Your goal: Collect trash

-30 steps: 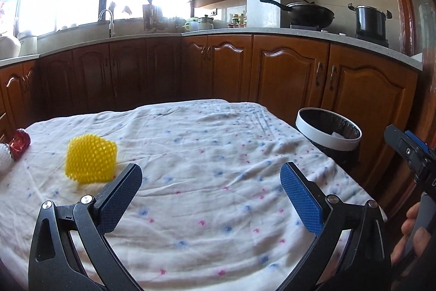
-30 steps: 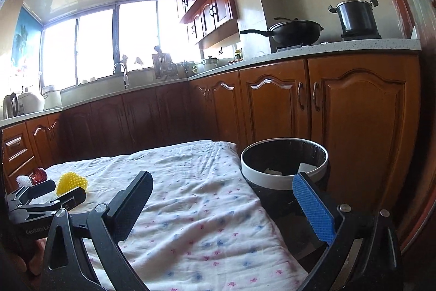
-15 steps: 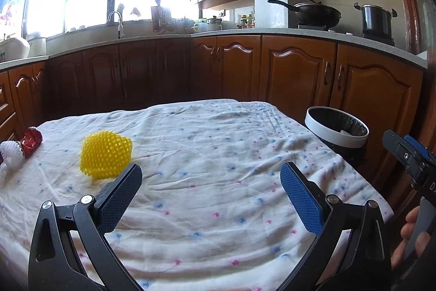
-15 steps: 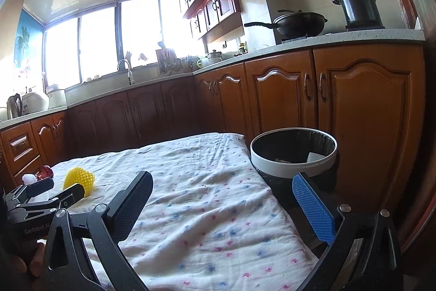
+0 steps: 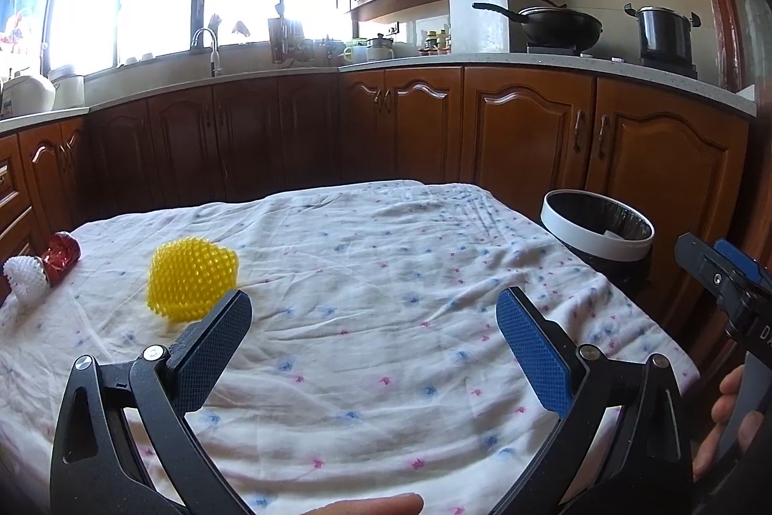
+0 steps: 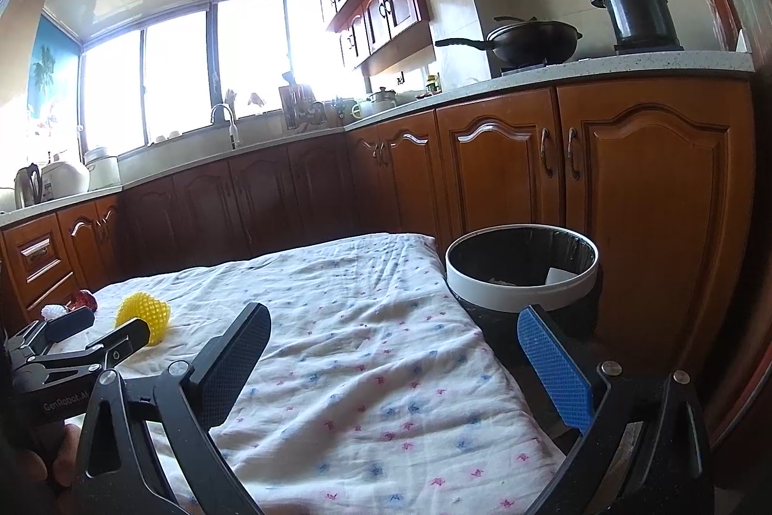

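— Left tool [image 5: 374,314] has its pads wide apart with nothing between them, hovering over the cloth-covered bench [image 5: 386,322]. Right tool [image 6: 393,329] is the same: spread and empty.

— Where's the trash?

— A yellow spiky ball [image 5: 192,279] lies on the cloth just ahead of the left tool's left pad, a little outside the gap. Farther left, near the bench edge, a white spiky ball [image 5: 21,273] touches a red crumpled wrapper [image 5: 62,257]. The bin [image 5: 596,225] stands off the bench's far right corner, ahead and right of the right tool; a scrap of white paper shows inside it.

— How should the pickup go?

— I'd swing the left tool leftward until the yellow ball sits centred between the pads, then lower and close gently. The ball looks soft and may roll or squirm out if pinched off-centre. Keep the pads above the cloth so a fold isn't caught along with it.

— Any writing?

— On the left tool's body, seen from the right wrist, "GenRobot.AI" [image 6: 65,401]. On the right tool's body, in the left wrist view, only a cut-off "D".
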{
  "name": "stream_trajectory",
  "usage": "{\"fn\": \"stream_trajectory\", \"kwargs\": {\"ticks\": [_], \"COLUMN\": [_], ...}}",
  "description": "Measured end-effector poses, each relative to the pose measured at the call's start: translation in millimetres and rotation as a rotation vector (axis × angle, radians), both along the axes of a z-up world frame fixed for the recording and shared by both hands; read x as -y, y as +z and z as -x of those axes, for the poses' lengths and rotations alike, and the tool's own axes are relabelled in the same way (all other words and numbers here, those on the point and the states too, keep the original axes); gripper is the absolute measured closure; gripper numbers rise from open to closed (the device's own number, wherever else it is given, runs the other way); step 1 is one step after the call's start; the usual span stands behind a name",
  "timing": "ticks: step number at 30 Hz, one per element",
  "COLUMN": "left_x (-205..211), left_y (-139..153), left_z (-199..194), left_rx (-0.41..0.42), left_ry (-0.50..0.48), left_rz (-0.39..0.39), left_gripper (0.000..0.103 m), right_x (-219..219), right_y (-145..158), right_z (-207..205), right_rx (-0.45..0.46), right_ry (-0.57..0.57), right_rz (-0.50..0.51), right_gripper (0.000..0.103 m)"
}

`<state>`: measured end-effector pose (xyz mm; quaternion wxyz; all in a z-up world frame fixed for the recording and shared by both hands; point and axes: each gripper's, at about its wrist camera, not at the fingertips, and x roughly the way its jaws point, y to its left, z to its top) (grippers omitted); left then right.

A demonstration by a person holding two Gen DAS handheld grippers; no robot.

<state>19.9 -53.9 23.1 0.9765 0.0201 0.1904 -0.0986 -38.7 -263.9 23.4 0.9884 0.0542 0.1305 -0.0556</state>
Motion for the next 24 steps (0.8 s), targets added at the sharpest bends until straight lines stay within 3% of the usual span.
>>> {"fn": "stream_trajectory", "kwargs": {"ticks": [24], "left_x": [1.6], "left_y": [-2.5], "left_z": [0.6], "left_rx": [0.003], "left_ry": [-0.006], "left_rz": [-0.009], "left_gripper": [0.0], "right_x": [-3.5], "right_y": [-0.6], "right_z": [-0.5], "right_rx": [-0.007], "right_ry": [0.013], "right_rz": [0.007], "right_gripper": [0.0]}}
